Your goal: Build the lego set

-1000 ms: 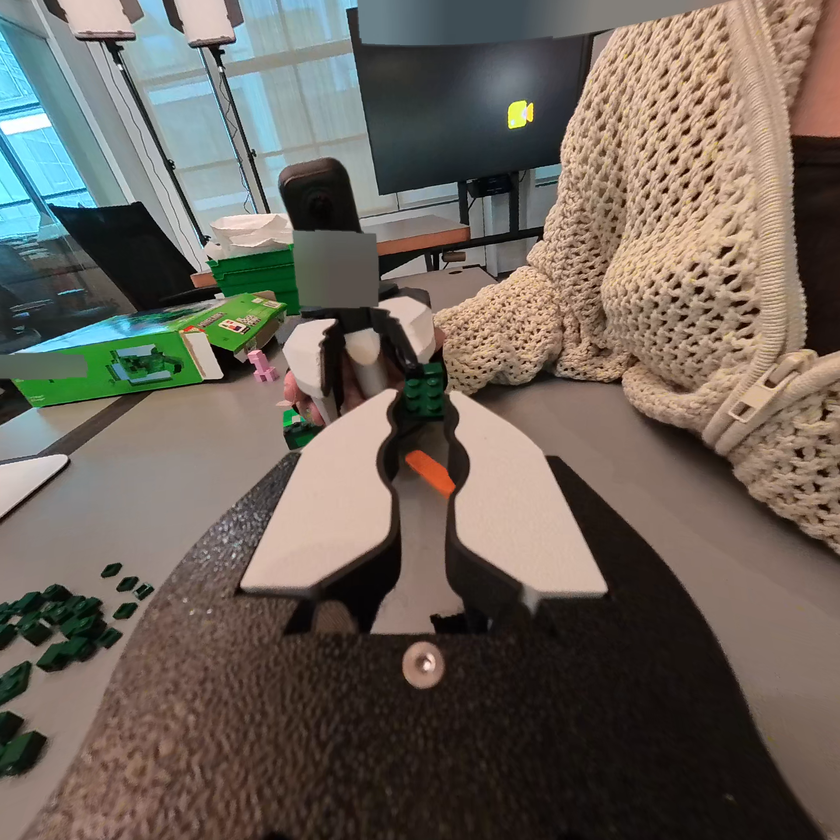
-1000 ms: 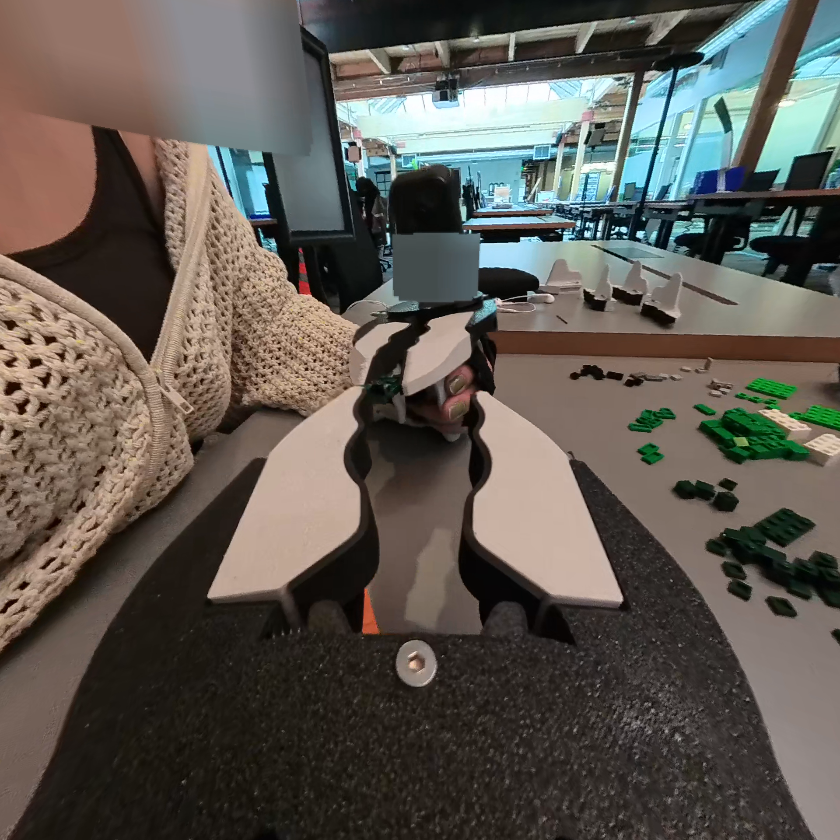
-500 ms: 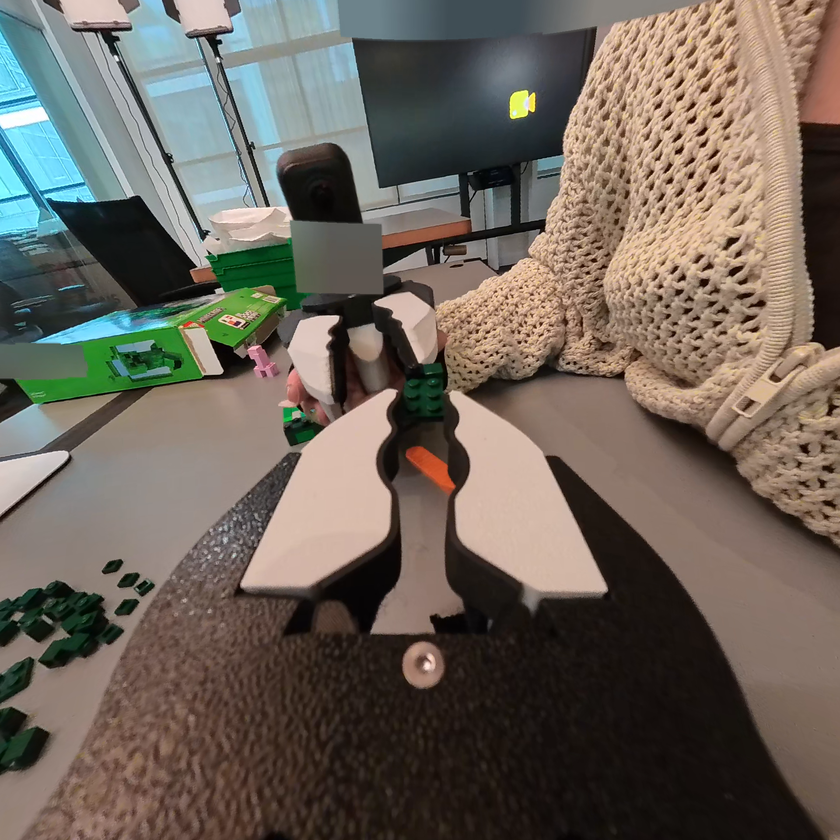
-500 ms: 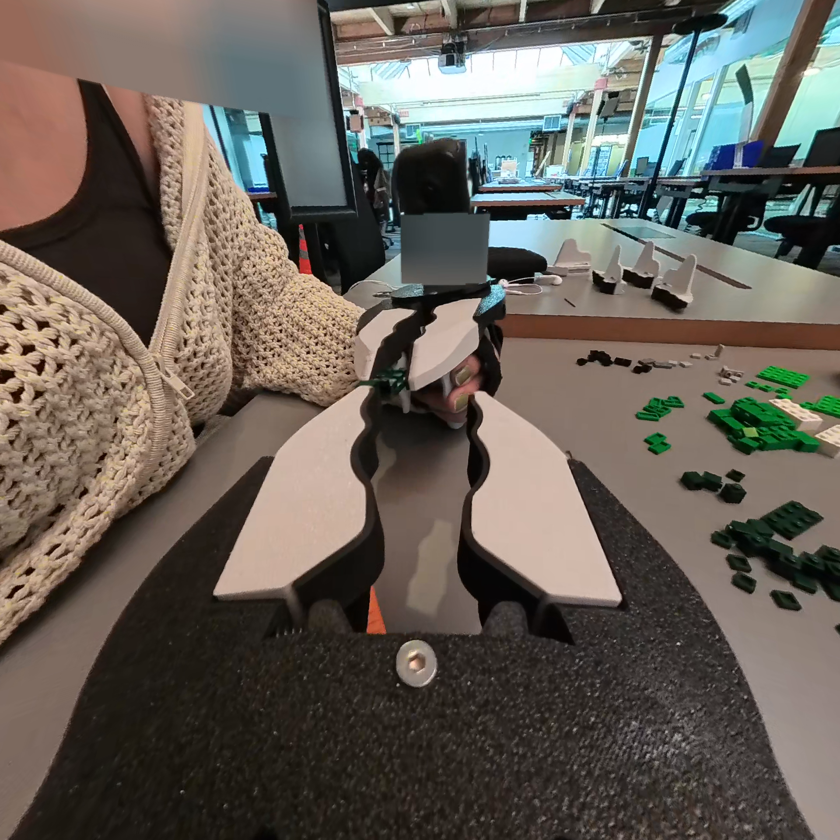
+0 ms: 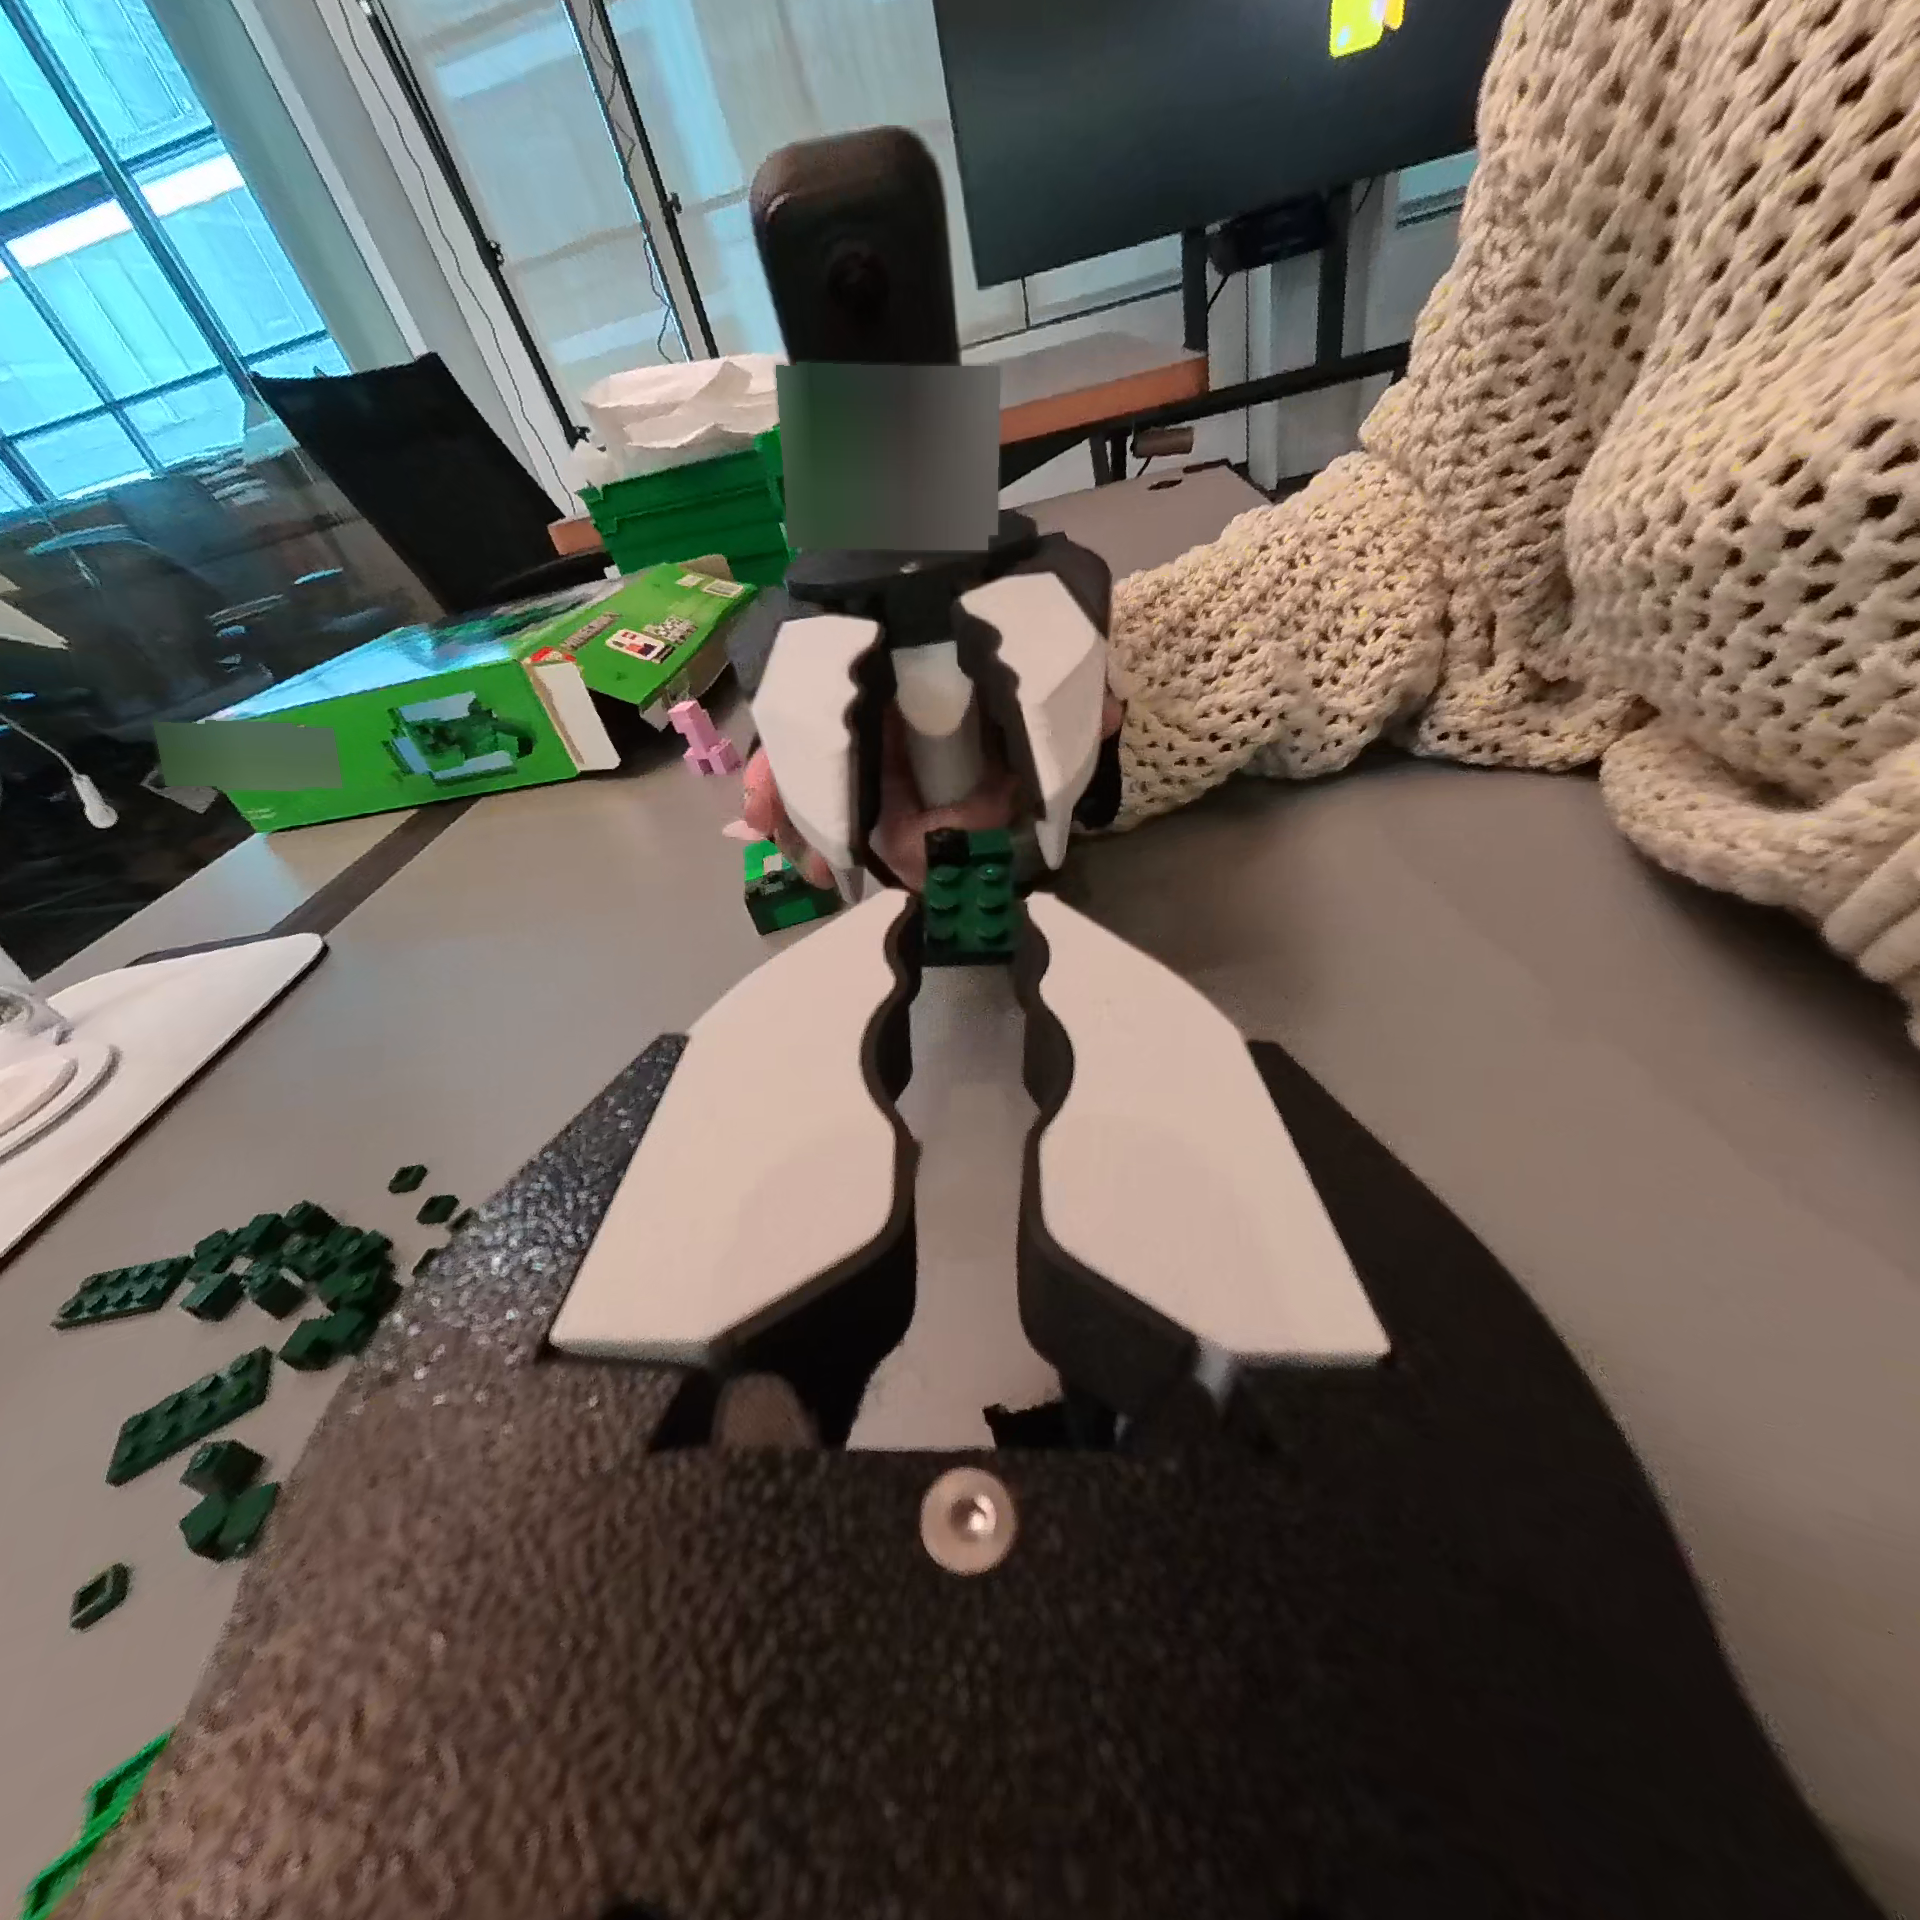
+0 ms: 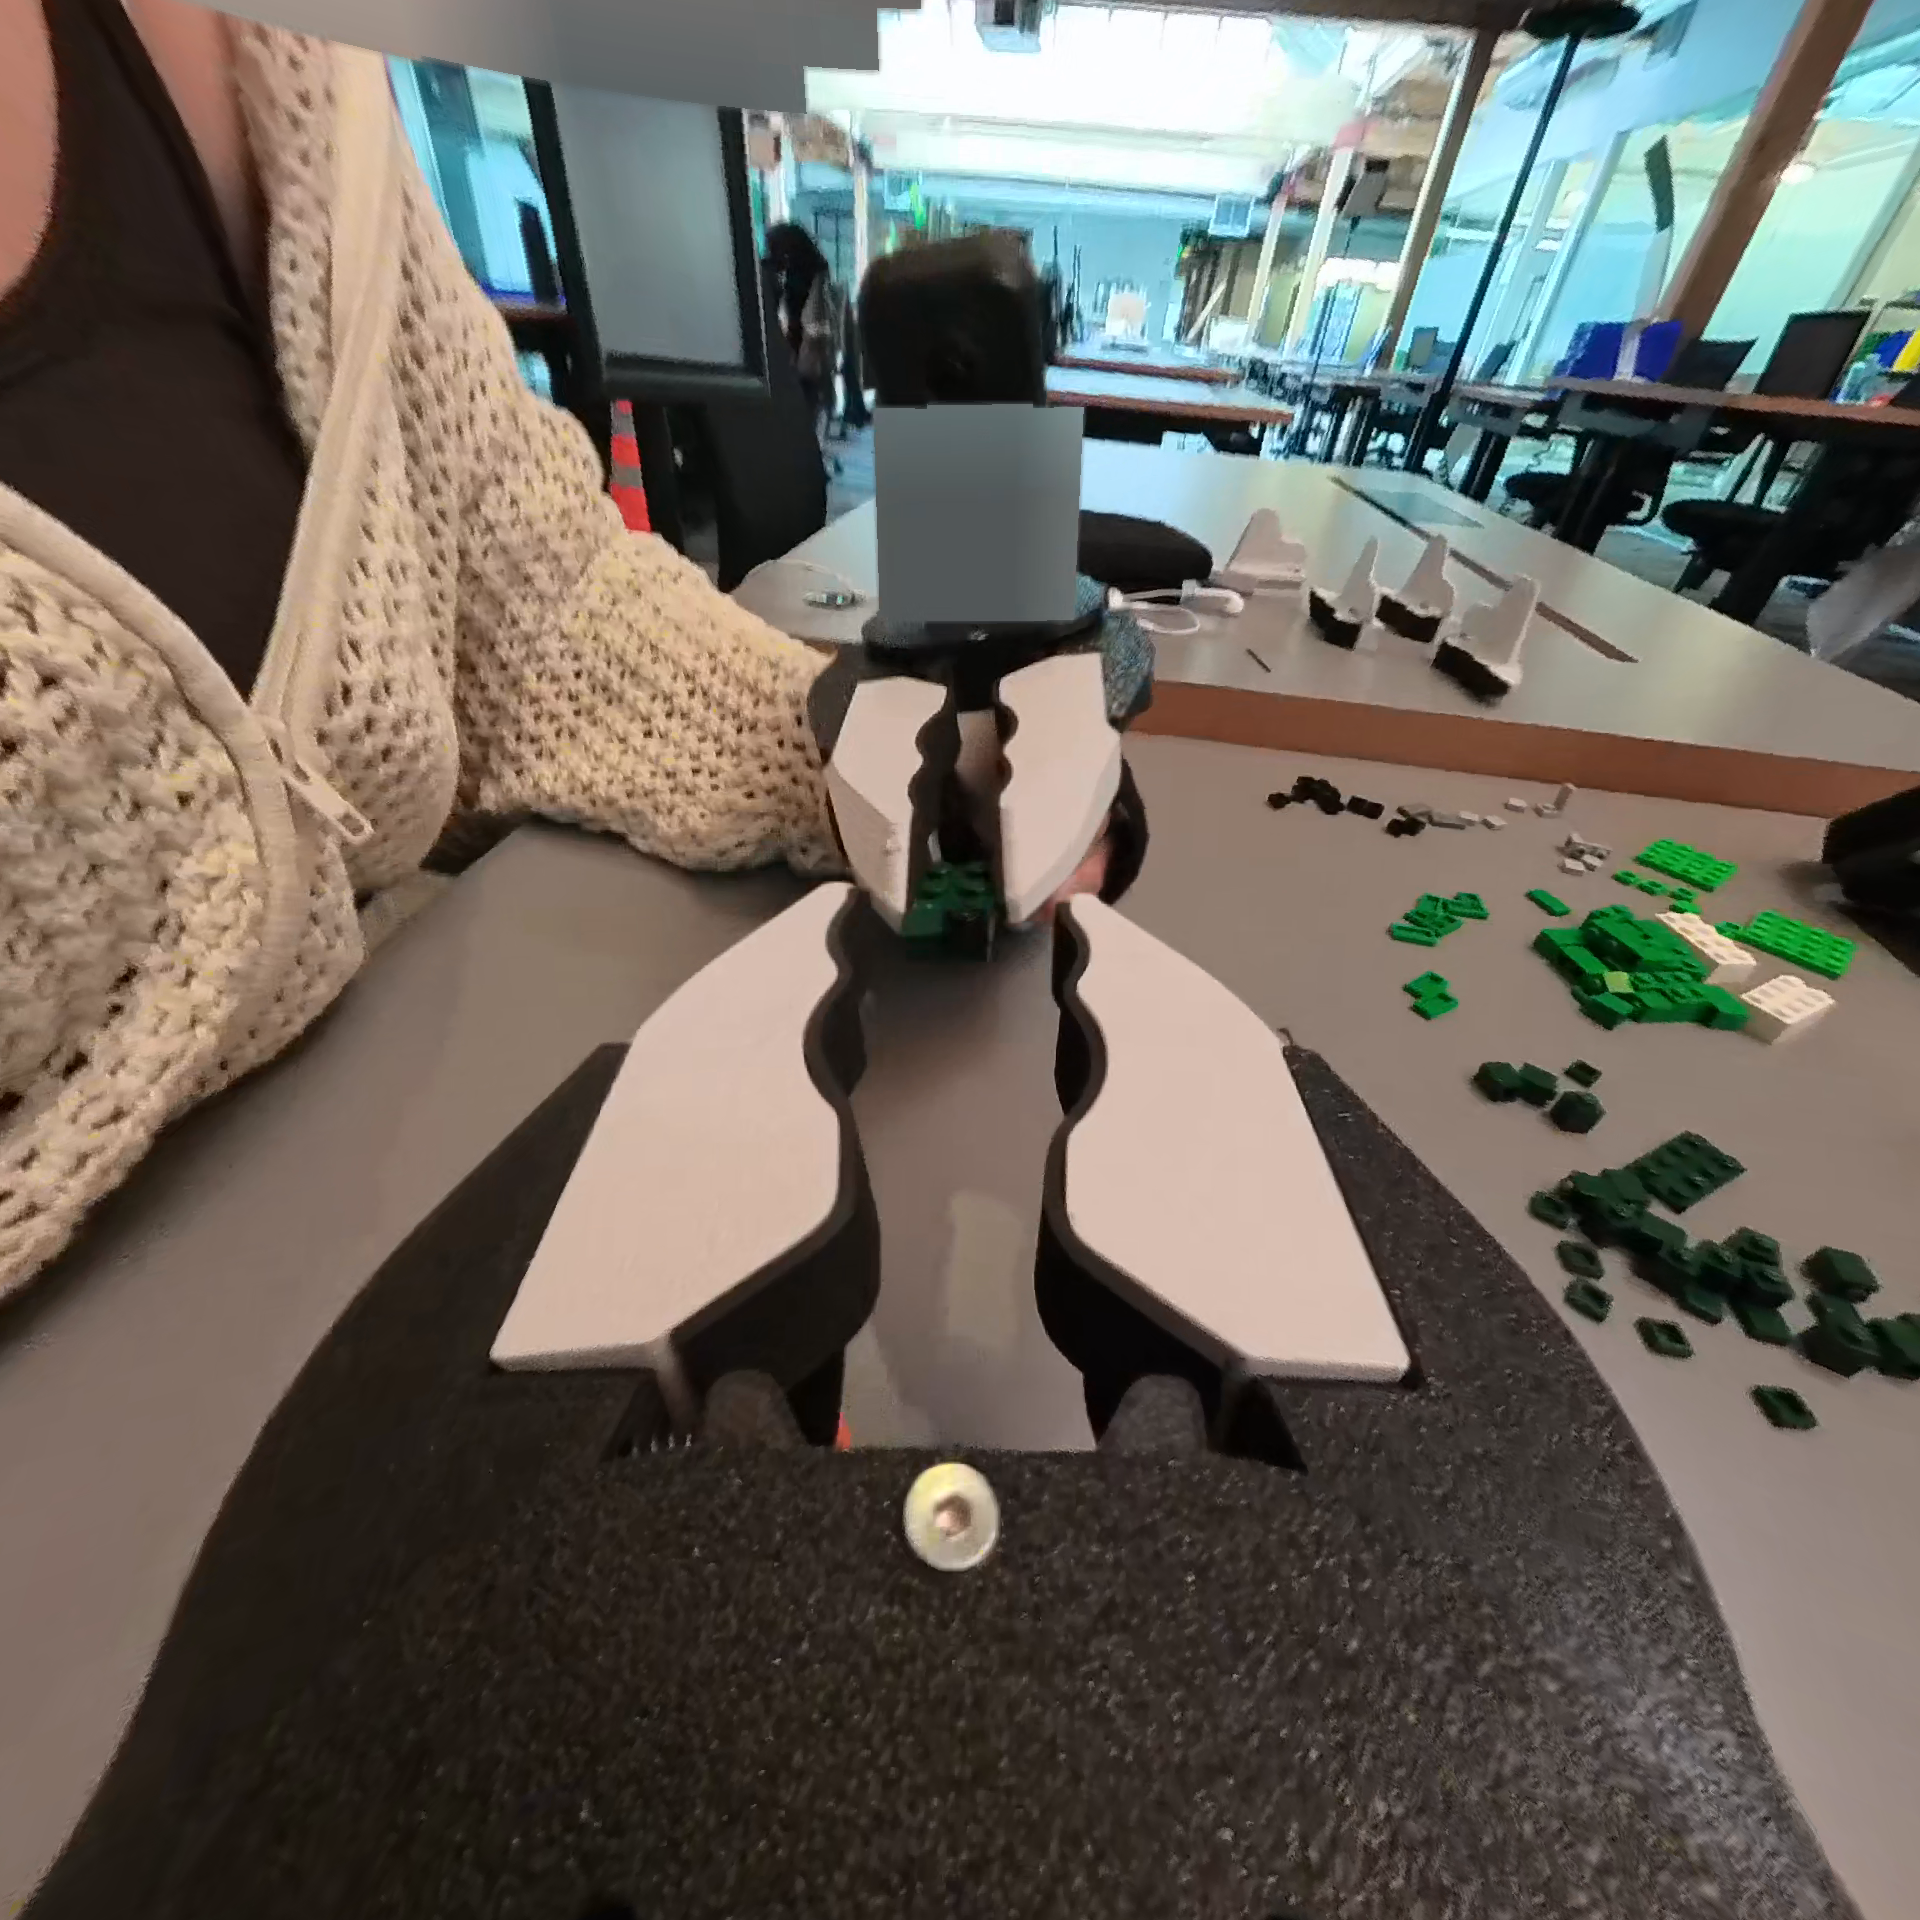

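Observation:
My left gripper (image 5: pixel 968 940) is shut on a small green lego stack (image 5: pixel 971 899) and holds it above the grey table (image 5: pixel 1351 987). My right gripper (image 6: pixel 956 920) faces it tip to tip. Its jaws stand apart on either side of the stack (image 6: pixel 940 904), with a gap showing on both sides. In the left wrist view the right gripper (image 5: pixel 951 873) hangs just beyond the stack. A small green-and-white lego build (image 5: pixel 779 894) sits on the table behind to the left.
Loose dark green plates (image 5: pixel 260 1278) lie at my left; they also show in the right wrist view (image 6: pixel 1714 1247), beyond them a bright green pile with white bricks (image 6: pixel 1631 966). A green box (image 5: pixel 416 727), a pink figure (image 5: pixel 701 738) and a cream-sleeved arm (image 5: pixel 1455 623) sit behind. The grippers are tip to tip, or close to it. Left tips and right tips are each some 15 cm from the small green-and-white lego build (image 5: pixel 779 894).
The two grippers have come closer together and lower. The green stack in the left gripper now sits between the right gripper's fingertips.

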The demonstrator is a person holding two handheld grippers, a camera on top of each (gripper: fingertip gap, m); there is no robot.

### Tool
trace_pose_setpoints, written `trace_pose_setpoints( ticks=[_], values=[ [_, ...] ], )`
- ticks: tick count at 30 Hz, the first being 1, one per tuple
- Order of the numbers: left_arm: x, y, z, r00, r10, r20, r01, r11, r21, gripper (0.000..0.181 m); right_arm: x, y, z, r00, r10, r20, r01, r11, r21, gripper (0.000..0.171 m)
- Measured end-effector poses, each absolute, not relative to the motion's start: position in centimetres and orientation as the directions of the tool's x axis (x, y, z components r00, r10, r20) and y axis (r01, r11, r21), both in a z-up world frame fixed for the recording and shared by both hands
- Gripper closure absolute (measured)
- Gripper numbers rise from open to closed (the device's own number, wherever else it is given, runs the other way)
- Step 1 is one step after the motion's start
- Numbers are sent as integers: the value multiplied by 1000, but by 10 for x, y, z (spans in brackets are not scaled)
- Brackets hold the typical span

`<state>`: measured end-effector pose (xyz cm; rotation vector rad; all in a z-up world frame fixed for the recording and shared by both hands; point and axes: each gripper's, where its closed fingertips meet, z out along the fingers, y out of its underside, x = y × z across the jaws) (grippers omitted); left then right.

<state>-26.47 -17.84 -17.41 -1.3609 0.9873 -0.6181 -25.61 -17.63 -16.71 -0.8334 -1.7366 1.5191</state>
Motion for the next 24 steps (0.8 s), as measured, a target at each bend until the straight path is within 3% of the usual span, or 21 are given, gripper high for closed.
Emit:
trace_pose_setpoints(
  ticks=[7, 24],
  values=[
    [-265, -178, -175, 488, -841, -233, -194, 156, -969, 165, -256, -179, -174, -564, 813, 144, 50, 208, -977, 155],
    [-275, -169, -170, 564, -780, -270, -210, 181, -961, 165, -267, -170, -169, -439, 855, 277, 19, 317, -948, 155]
  ],
)
